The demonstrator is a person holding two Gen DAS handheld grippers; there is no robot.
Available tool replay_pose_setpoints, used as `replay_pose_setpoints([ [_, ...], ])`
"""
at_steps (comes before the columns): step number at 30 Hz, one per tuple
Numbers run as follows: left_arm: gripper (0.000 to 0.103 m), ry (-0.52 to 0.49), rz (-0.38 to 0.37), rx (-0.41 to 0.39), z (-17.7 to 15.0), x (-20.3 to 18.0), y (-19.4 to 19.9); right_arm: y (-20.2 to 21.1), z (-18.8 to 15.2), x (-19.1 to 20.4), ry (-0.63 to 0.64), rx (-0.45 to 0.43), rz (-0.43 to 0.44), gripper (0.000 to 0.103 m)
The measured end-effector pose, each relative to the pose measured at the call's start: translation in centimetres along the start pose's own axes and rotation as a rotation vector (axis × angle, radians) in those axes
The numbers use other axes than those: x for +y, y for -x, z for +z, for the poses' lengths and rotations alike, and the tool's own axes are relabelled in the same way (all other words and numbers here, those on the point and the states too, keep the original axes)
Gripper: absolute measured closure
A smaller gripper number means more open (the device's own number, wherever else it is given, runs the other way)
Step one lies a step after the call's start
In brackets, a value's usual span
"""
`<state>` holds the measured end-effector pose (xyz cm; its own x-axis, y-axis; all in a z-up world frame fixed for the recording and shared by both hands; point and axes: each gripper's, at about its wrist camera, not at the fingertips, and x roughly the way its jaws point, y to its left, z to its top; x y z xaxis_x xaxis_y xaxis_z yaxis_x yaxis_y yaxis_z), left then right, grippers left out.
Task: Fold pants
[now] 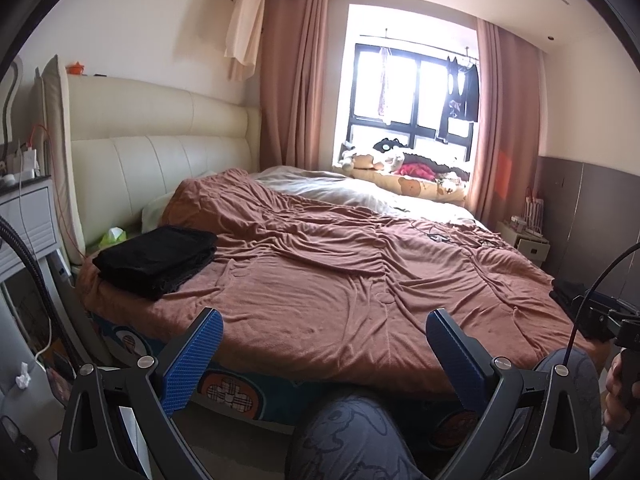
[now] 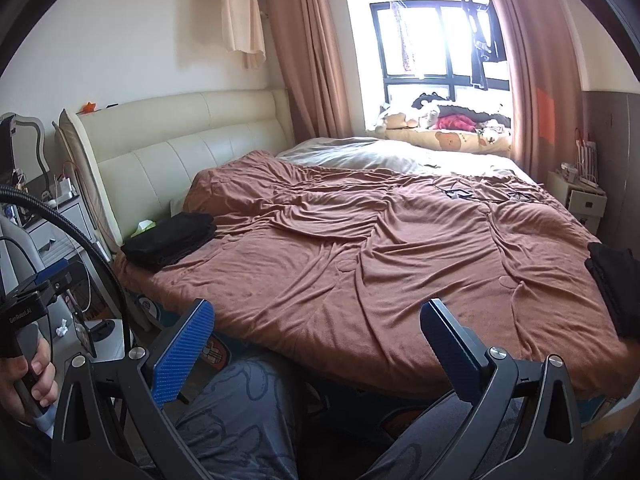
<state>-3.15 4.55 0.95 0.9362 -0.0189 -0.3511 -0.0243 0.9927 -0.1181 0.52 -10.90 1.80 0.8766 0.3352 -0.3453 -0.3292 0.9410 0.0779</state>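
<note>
Folded black pants point(image 1: 156, 261) lie at bed point(image 1: 320, 300) near-left corner, by headboard. We hold left gripper point(image 1: 324, 354) and right gripper point(image 2: 318, 342) level before near edge, jaws spread, empty.

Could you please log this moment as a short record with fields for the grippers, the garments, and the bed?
left gripper: open, empty, above the near bed edge
right gripper: open, empty, above the near bed edge
folded stack: black, on the bed's near left corner by the headboard
second black garment: at the bed's right edge, partly out of view
blanket: brown, wrinkled, nothing in its middle
pants in hand: none
person: knees in patterned grey fabric below the grippers
</note>
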Motion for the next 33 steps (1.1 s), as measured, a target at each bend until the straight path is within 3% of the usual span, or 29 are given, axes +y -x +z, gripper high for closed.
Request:
replay_pose_setpoints([
  [33,0.001,-0.011,-0.005,-0.002,-0.04,-0.58,0.47,0.47,-0.27,0.44,0.018,0.000,-0.035,0.000],
])
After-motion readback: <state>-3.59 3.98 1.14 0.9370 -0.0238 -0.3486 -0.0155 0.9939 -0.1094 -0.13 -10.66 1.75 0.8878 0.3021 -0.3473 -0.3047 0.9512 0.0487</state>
